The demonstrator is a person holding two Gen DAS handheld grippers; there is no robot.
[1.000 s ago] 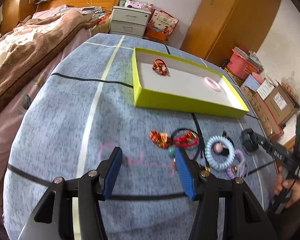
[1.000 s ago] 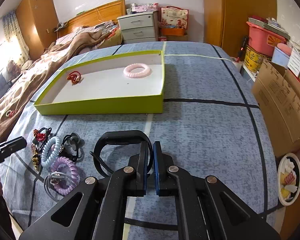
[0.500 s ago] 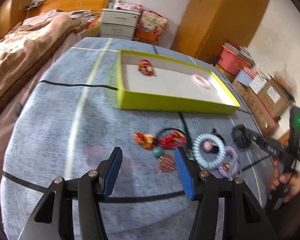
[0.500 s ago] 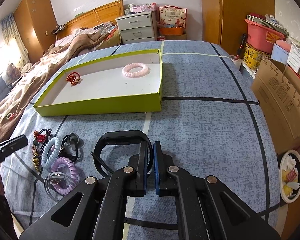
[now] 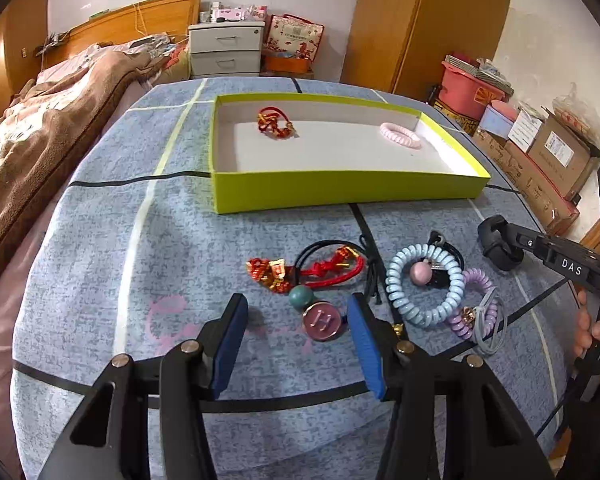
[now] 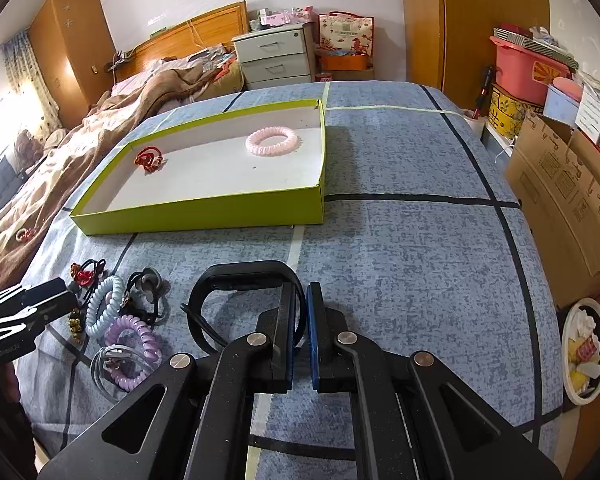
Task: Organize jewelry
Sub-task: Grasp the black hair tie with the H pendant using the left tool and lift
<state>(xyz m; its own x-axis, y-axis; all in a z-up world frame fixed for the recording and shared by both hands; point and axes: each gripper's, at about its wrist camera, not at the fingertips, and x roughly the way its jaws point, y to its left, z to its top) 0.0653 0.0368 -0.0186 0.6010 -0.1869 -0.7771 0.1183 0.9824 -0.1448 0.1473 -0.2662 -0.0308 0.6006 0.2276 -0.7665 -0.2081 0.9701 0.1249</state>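
Observation:
A lime-green tray (image 5: 340, 192) on the blue cloth holds a red knotted bracelet (image 5: 274, 122) and a pink coil hair tie (image 5: 400, 135). In front of it lies a pile: a red and black cord tie (image 5: 324, 266), a round pink "H" charm (image 5: 323, 321) with a teal bead, a light-blue coil (image 5: 424, 284), a purple coil (image 5: 478, 304). My left gripper (image 5: 296, 320) is open, its fingers on either side of the charm. My right gripper (image 6: 298, 312) is shut on a black band (image 6: 240, 276), held low over the cloth; the band also shows in the left wrist view (image 5: 498, 242).
The tray also shows in the right wrist view (image 6: 204, 212). A bed with a brown blanket (image 5: 40, 128) lies to the left. Cardboard boxes (image 6: 572, 184) and a pink bin (image 6: 528, 68) stand to the right. A plate (image 6: 586, 350) sits on the floor beyond the right edge.
My left gripper has moved forward and right, so its open fingers now flank the round charm. My right gripper has held still with the black band.

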